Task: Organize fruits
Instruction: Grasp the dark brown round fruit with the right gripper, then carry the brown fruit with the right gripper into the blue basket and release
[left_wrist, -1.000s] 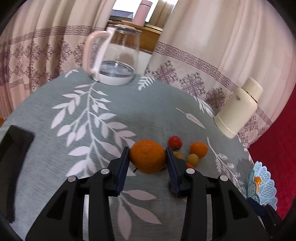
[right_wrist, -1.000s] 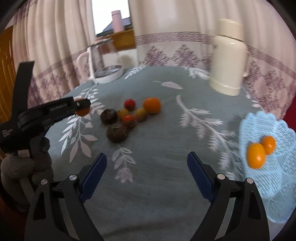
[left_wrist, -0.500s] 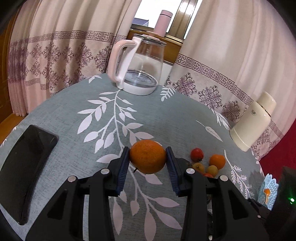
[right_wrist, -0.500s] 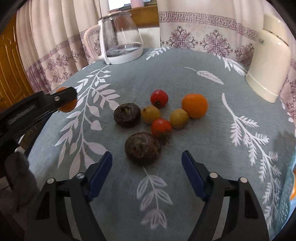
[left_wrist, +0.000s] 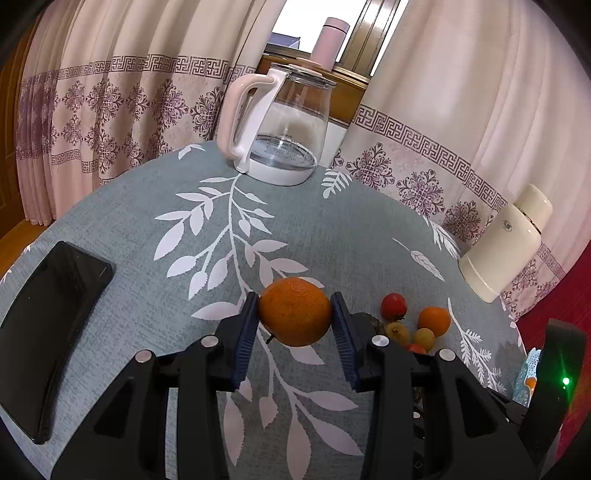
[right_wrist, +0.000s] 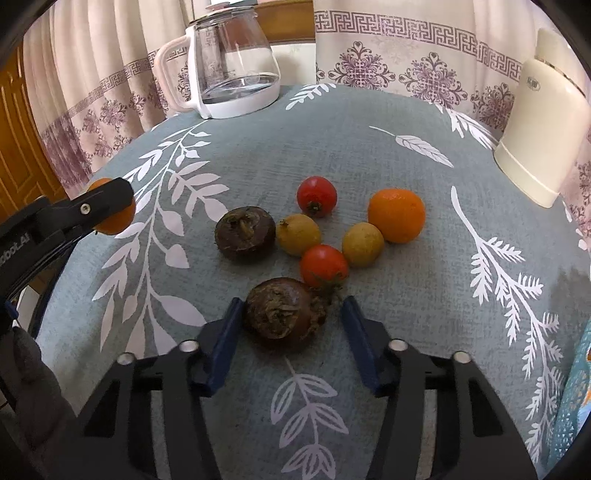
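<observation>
My left gripper (left_wrist: 294, 308) is shut on an orange (left_wrist: 294, 319) and holds it above the grey leaf-patterned tablecloth (left_wrist: 184, 280). From the right wrist view this gripper (right_wrist: 94, 208) shows at the left with the orange (right_wrist: 116, 221) behind its finger. My right gripper (right_wrist: 291, 308) is low over the cloth and its jaws are closing around a dark brown fruit (right_wrist: 284, 317); a small gap still shows at the right pad. Just beyond lie another dark fruit (right_wrist: 245, 232), two red tomatoes (right_wrist: 317, 195), two yellow fruits (right_wrist: 298, 234) and a second orange (right_wrist: 396, 216).
A glass kettle (left_wrist: 284, 129) stands at the table's far edge and a cream flask (left_wrist: 506, 243) at the right. A black phone (left_wrist: 48, 314) lies at the left. A pale blue mesh basket (right_wrist: 576, 387) holding orange fruit sits at the right edge. Curtains hang behind.
My right gripper has come forward and down to the fruit cluster, and its jaws have narrowed around the near dark fruit. The left gripper still holds the orange in about the same place.
</observation>
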